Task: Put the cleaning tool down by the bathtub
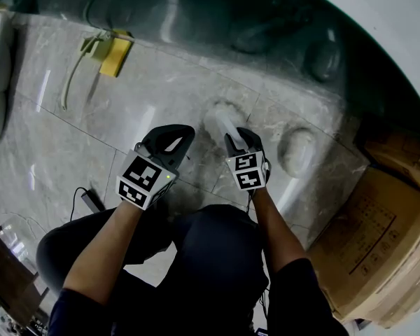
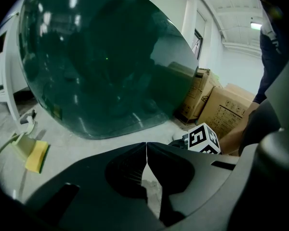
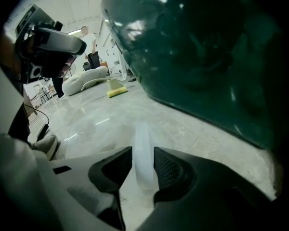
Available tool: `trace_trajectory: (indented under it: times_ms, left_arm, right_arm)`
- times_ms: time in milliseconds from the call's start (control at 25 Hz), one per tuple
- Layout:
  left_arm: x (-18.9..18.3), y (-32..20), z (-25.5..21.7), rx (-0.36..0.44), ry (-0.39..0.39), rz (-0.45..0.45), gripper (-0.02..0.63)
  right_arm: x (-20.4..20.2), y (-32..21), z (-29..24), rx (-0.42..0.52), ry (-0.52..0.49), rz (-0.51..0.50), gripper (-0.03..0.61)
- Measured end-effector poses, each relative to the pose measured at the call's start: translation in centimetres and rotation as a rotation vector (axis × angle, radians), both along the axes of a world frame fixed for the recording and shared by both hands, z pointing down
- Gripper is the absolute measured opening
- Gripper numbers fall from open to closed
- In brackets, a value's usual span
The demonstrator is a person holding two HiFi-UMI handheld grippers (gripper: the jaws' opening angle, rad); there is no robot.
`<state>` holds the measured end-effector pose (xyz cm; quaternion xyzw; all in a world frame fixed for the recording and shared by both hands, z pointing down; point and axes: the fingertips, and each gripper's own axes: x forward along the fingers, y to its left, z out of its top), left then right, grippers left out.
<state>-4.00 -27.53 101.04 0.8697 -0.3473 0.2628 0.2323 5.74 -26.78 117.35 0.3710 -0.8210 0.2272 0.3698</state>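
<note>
Down near the marble floor (image 1: 77, 138), the right tongs (image 1: 236, 137) stand with their jaws apart. The pale handle of the cleaning tool (image 1: 221, 117) runs between them, and the pads do not clamp it. Its whitish head rests on the floor just ahead of those tongs, close to the dark green bathtub (image 1: 196, 19) beyond. The left tongs (image 2: 146, 146) hover just beside the right pair, jaws together on nothing. A yellow sponge (image 1: 115, 56) lies well off to their left, by the tub.
</note>
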Motion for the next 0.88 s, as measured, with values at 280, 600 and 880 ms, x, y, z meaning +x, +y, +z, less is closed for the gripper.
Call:
trace_trajectory:
  times_ms: [280,600,880]
  left_arm:
    - [0.5,-0.7,-1.8,0.01,0.004,0.032,0.031]
    - [-1.2,-2.6,-6.7,0.032,-0.021,0.075,0.031]
    - [-3.4,-3.0,-14.0,0.035,-0.021,0.069,0.031]
  right_arm:
    - [0.6,-0.6,-3.7,0.012,-0.046,0.052,0.147]
    - [-0.1,-1.8,-11.5,0.053,-0.089,0.069,0.146]
    - [-0.1,-2.5,-21.0,0.062,-0.094,0.093,0.137]
